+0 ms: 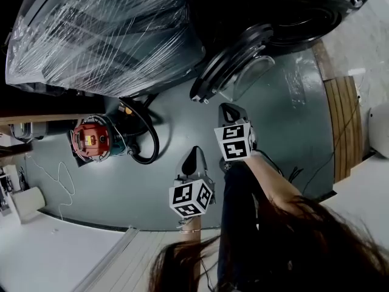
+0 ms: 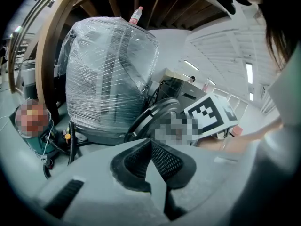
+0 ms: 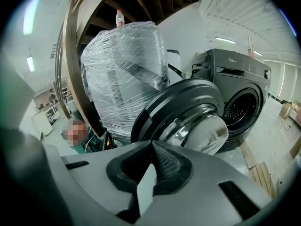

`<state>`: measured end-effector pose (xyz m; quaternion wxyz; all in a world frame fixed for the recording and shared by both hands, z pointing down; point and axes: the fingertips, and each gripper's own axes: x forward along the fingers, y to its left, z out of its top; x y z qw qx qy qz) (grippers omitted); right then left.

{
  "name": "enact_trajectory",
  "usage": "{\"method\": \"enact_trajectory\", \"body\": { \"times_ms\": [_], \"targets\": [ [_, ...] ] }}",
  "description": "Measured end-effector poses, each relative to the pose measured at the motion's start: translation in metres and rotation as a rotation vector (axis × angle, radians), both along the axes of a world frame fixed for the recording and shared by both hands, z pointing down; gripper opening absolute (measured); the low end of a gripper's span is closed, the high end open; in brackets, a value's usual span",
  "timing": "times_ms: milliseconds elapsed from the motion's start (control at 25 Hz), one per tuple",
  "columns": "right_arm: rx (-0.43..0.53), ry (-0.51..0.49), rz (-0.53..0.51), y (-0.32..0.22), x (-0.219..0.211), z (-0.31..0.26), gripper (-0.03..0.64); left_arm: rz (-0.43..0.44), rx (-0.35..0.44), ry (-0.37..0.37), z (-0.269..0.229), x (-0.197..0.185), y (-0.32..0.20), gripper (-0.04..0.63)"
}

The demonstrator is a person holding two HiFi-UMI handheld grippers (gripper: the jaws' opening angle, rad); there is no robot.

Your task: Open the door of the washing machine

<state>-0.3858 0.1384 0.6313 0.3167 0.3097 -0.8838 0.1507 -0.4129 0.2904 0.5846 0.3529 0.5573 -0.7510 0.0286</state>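
Door hangs swung wide off washer; task looks done. Right claw and left claw both clenched, empty, short of washer, likely because nothing needs gripping.

Glossy door glass, crinkled clear wrapping film (shiny), matt wooden planks

The washing machine has its door swung open (wide, too); the right gripper hovers near it.
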Motion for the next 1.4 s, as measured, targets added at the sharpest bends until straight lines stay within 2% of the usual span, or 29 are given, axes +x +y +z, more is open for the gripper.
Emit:
{"method": "enact_trajectory", "body": {
  "times_ms": [280,560,920,1160,1400],
  "targets": [
    [-0.003,0.010,0.004,0.006,0.042,-0.015,0.002,0.019,0.023,-0.031,-0.021,0.026,-0.008,0.012],
    [0.042,0.012,0.007,0.004,0.087,-0.047,0.000,0.030,0.061,-0.044,-0.048,0.059,-0.018,0.012],
    [0.040,-0.023,0.039,0.005,0.153,-0.081,0.000,0.092,0.092,-0.066,-0.082,0.113,-0.026,0.012],
    [0.085,-0.053,0.048,0.005,0.191,-0.109,0.000,0.151,0.124,-0.111,-0.114,0.143,-0.033,0.012],
    [0.188,-0.093,0.054,0.002,0.227,-0.155,0.000,0.212,0.161,-0.182,-0.155,0.180,-0.041,0.012]
  ]
}}
